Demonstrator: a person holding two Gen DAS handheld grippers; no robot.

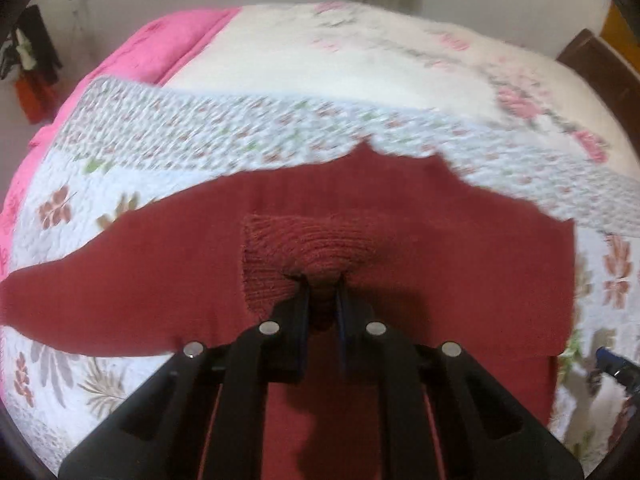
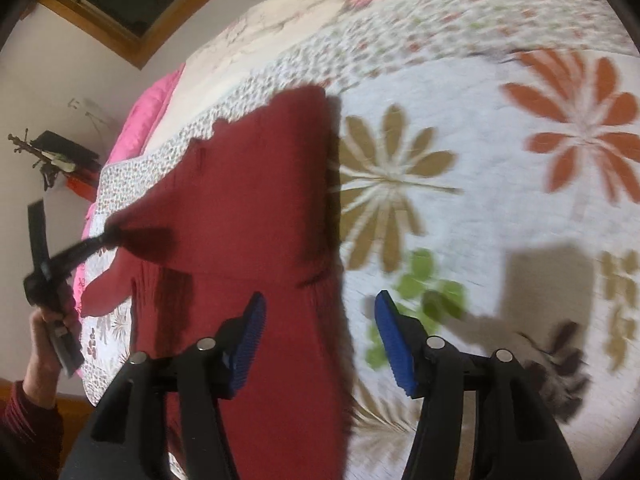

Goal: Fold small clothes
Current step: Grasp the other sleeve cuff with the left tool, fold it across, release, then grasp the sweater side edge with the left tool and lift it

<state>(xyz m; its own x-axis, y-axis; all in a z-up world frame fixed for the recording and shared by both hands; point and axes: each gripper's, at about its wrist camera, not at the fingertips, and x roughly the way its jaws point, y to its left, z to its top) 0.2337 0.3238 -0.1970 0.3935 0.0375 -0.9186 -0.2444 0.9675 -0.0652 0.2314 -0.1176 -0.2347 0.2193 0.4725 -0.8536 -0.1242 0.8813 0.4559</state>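
A: Where is the garment?

B: The dark red sweater (image 1: 420,248) lies spread on the bed's floral quilt (image 1: 168,136), body mostly flat, one sleeve trailing off to the left in the left wrist view. A ribbed cuff (image 1: 304,248) has been drawn over the middle of the body.

A: And the two tools?

B: The left gripper (image 1: 322,292) has its jaws clenched on that ribbed cuff, with a wad of knit bunched between them. The right gripper (image 2: 320,336) has its jaws released and holds nothing; one blue pad (image 2: 248,344) hangs over the sweater's near part, the other over bare quilt. A hand (image 2: 44,344) carries the left tool at the edge of the right wrist view.

A: How will it handle?

B: Soft, limp and light, I'd judge. It will sag and crease wherever it is not supported, and a knit stretches if dragged across a quilted cover. Nothing fragile about it.

A: Where to take hold next?

B: Probably the right-hand edge near the hem or side seam, where the fabric is doubled and grips well. The frames are blurred, so I can't say exactly where the hem ends.
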